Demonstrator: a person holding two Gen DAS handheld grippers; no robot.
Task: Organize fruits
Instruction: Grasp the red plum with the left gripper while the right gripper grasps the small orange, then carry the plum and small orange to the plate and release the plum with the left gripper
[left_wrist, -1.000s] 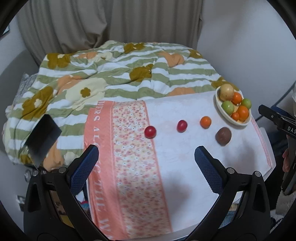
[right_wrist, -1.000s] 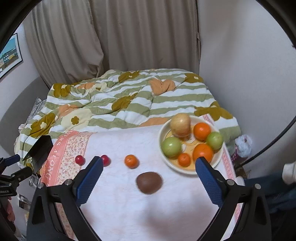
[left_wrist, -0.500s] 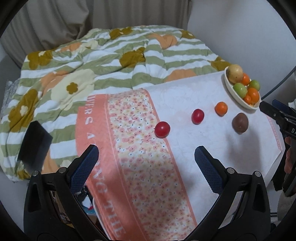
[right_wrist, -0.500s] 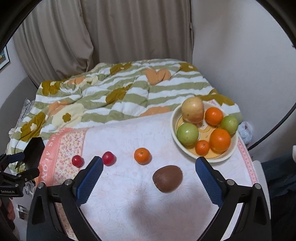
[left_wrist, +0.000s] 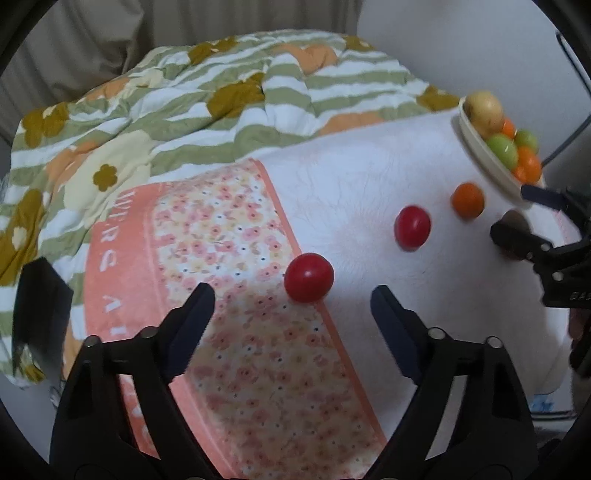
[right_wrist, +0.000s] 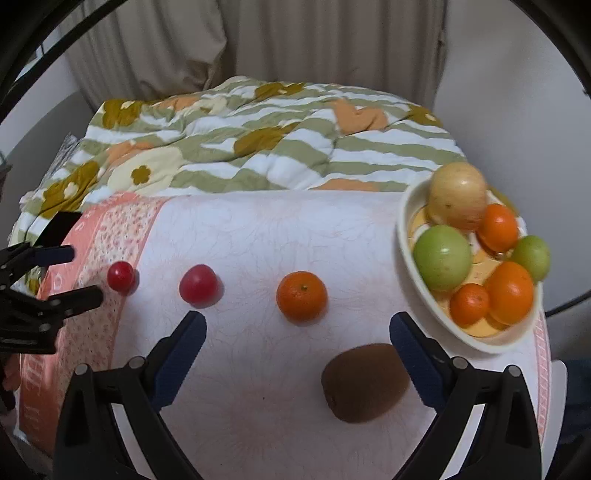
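On the white and pink cloth lie a red cherry tomato (left_wrist: 308, 277), a second red tomato (left_wrist: 412, 226), a small orange (left_wrist: 467, 199) and a brown kiwi (right_wrist: 365, 380). A cream bowl (right_wrist: 413, 291) at the right holds an apple, green fruits and oranges. My left gripper (left_wrist: 291, 310) is open, its jaws just short of the first tomato (right_wrist: 120, 276). My right gripper (right_wrist: 297, 334) is open, low over the cloth, with the kiwi by its right finger (right_wrist: 417, 354) and the orange (right_wrist: 302, 295) just ahead.
A striped flowered quilt (right_wrist: 266, 140) covers the bed behind the cloth. A black flat object (left_wrist: 40, 314) lies at the left edge. A white wall stands right of the bowl. The cloth's front edge drops off near me.
Both grippers have moved forward and down toward the cloth. The left one closed in on the first tomato, the right one on the kiwi and orange. Both stayed open.
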